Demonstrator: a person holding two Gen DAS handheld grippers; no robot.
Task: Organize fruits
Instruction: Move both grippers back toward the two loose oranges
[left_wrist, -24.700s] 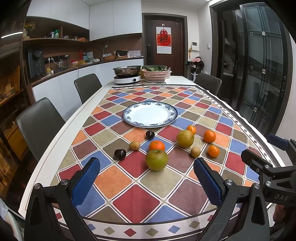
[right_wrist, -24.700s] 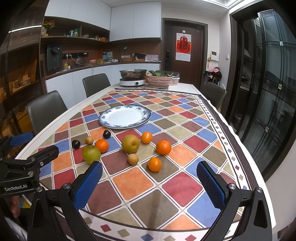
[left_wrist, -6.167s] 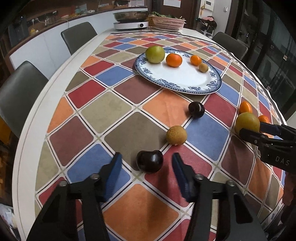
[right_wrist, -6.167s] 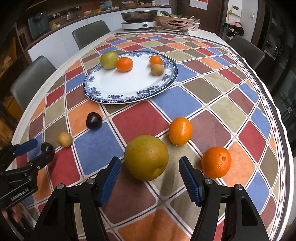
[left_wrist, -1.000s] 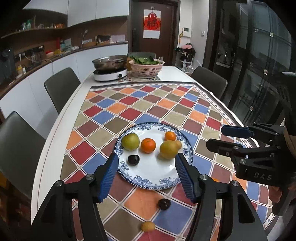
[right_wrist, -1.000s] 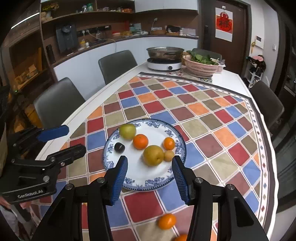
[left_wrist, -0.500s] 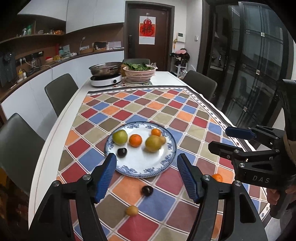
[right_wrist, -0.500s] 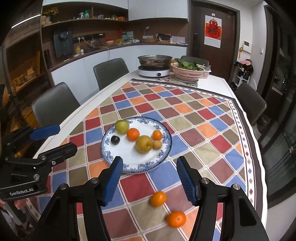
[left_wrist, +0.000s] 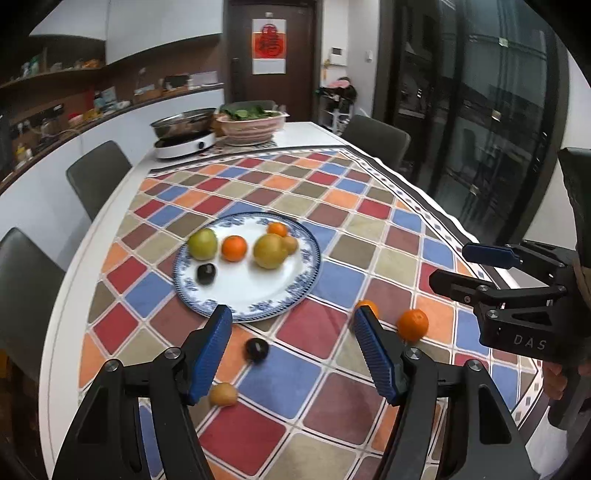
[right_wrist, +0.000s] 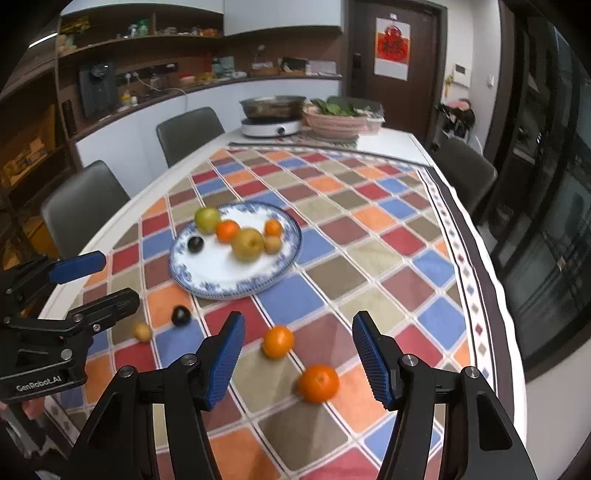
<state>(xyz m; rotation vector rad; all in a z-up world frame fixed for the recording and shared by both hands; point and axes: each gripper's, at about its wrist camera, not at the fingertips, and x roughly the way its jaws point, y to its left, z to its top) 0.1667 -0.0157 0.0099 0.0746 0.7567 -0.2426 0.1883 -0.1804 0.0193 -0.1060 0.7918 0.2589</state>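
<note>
Six fruits already sit on the blue-rimmed plate (left_wrist: 308, 275), while four remain on the checked tablecloth (left_wrist: 332, 206): a dark plum (left_wrist: 257, 350), a small brown fruit (left_wrist: 223, 394) and two oranges (so the job looks a bit past halfway). The left gripper (left_wrist: 293, 354) hangs empty with jaws apart, the plum lying between its fingers' line and the brown fruit just beside its left finger. The right gripper (right_wrist: 298, 360) is likewise empty and parted, with the nearer orange (right_wrist: 318, 383) and farther orange (right_wrist: 277, 341) on the cloth ahead between its fingers.
</note>
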